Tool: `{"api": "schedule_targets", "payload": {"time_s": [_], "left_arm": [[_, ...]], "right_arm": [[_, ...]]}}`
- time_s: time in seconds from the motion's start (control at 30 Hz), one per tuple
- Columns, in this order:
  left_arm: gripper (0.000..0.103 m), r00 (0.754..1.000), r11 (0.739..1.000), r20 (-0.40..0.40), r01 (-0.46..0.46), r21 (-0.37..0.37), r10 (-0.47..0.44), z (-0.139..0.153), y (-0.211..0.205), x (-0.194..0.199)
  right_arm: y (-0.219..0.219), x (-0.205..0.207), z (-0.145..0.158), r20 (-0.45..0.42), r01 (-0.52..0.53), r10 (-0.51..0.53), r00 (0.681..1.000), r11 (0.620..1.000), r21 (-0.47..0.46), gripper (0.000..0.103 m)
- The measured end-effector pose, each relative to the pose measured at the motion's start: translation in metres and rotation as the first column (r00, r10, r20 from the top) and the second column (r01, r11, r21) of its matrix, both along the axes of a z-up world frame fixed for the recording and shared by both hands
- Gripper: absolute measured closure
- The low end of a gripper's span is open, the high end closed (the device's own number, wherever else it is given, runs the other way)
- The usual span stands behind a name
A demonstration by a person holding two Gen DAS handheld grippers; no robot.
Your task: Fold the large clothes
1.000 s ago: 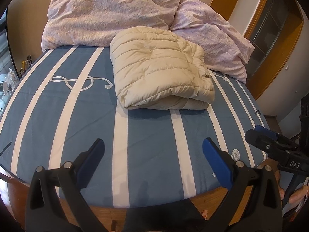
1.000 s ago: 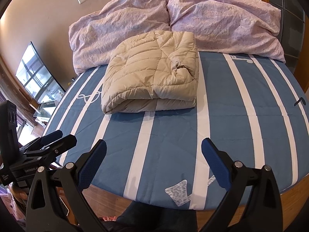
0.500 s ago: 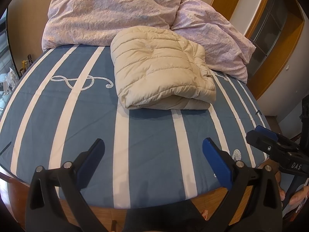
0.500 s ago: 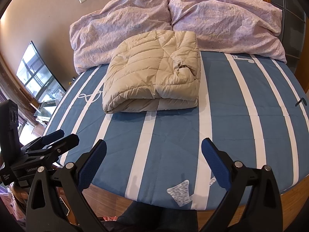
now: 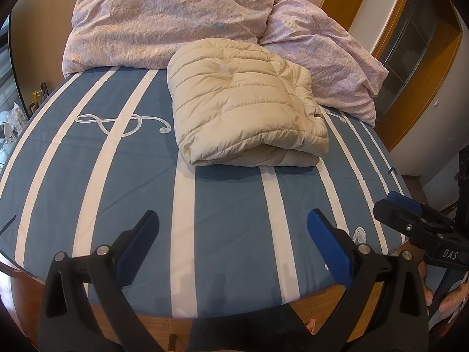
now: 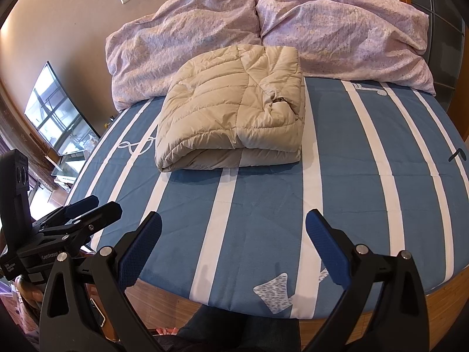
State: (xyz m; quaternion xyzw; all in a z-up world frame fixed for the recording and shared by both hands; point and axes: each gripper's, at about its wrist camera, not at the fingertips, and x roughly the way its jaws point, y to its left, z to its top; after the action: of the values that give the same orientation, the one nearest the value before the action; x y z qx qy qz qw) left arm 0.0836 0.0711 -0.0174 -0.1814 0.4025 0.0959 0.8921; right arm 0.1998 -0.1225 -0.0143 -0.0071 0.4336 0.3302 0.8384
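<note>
Left gripper: jaws spread wide, empty, held at the bed's foot edge. Right gripper: same, spread and empty. Striped bedspread: bare foreground. Puffer jacket: cream, quilted, folded into a compact bundle at 12 o'clock, mid-bed, touching the pillows. Likely light, soft, slippery and springy; grip the thick folded front edge.

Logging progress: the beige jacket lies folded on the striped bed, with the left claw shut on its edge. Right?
Not quite. The jacket lies folded on the bed, but the left claw is open and well short of it, as the left wrist view shows.
</note>
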Motion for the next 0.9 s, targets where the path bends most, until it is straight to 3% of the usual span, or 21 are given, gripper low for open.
{"api": "schedule_targets", "payload": {"time_s": [0.9], "left_arm": [[0.002,1.000,1.000,-0.002,0.001,0.000,-0.001,-0.0032,-0.0023,0.0018]], "right_arm": [[0.0024,-0.0002,-0.0052,-0.005,-0.008,0.008,1.000,1.000,-0.005,0.003]]}}
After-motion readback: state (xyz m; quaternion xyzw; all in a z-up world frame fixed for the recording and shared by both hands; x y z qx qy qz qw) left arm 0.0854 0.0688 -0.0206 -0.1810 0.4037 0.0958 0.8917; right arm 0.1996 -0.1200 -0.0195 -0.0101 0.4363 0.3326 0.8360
